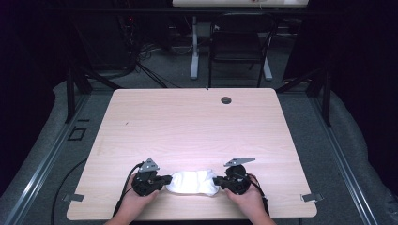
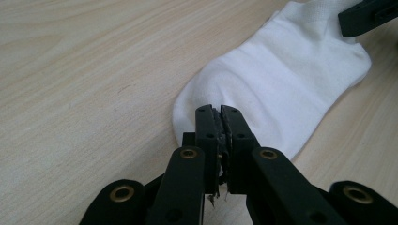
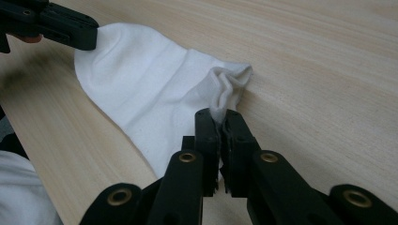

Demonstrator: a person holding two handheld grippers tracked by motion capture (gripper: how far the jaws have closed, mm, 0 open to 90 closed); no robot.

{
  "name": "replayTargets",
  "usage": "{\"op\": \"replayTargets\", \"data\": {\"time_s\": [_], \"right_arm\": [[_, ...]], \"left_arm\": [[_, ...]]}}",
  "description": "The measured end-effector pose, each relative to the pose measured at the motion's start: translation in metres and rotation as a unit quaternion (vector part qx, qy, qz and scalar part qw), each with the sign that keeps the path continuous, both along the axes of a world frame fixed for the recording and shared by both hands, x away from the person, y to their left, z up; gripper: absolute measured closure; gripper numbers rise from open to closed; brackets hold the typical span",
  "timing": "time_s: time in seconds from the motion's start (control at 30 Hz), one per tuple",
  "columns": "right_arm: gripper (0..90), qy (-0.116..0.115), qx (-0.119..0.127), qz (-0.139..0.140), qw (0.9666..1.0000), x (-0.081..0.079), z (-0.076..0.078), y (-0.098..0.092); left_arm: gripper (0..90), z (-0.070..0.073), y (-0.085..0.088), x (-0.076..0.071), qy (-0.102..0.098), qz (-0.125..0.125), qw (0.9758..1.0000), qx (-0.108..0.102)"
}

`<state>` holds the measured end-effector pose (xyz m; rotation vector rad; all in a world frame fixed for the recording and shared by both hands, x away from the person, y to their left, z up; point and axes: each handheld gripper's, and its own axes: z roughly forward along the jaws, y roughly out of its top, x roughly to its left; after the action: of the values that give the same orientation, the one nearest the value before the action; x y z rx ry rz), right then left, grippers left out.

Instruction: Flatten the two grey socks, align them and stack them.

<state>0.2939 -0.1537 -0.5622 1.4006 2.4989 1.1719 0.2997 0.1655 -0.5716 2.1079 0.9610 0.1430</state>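
The white sock lies flat near the table edge at 6 o'clock. Left gripper pinches its toe end; right gripper pinches the cuff end. Light, limp fabric, likely to sag: grip hems and keep it taut.

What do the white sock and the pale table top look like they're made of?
White sock: soft knit fabric, probably cotton blend; it shows fine ribbing at the cuff and bunches into wrinkles where the right gripper pinches it. Pale table top: matte wood-grain surface, likely laminate rather than solid wood, judging by its even streaks.
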Motion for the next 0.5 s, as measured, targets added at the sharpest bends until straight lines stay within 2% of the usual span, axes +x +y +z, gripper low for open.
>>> {"op": "replayTargets", "data": {"time_s": [0.13,0.27,0.4,0.5], "right_arm": [[85.5,0.006,-0.002,0.001,1.0000,0.001,-0.002,-0.001],[80.3,0.006,-0.006,0.002,1.0000,0.002,-0.005,-0.001],[72.5,0.003,0.006,-0.004,1.0000,0.000,-0.002,-0.004],[70.2,-0.013,0.020,-0.018,0.9995,-0.002,0.004,-0.010]], "left_arm": [[86.5,-0.001,0.001,0.001,0.001,0.003,1.0000,0.000],[84.7,-0.001,0.002,0.001,0.001,0.002,1.0000,-0.001],[77.4,0.003,0.005,0.001,-0.005,0.009,0.9998,-0.017],[73.4,0.010,0.009,-0.001,-0.012,0.013,0.9993,-0.032]]}}
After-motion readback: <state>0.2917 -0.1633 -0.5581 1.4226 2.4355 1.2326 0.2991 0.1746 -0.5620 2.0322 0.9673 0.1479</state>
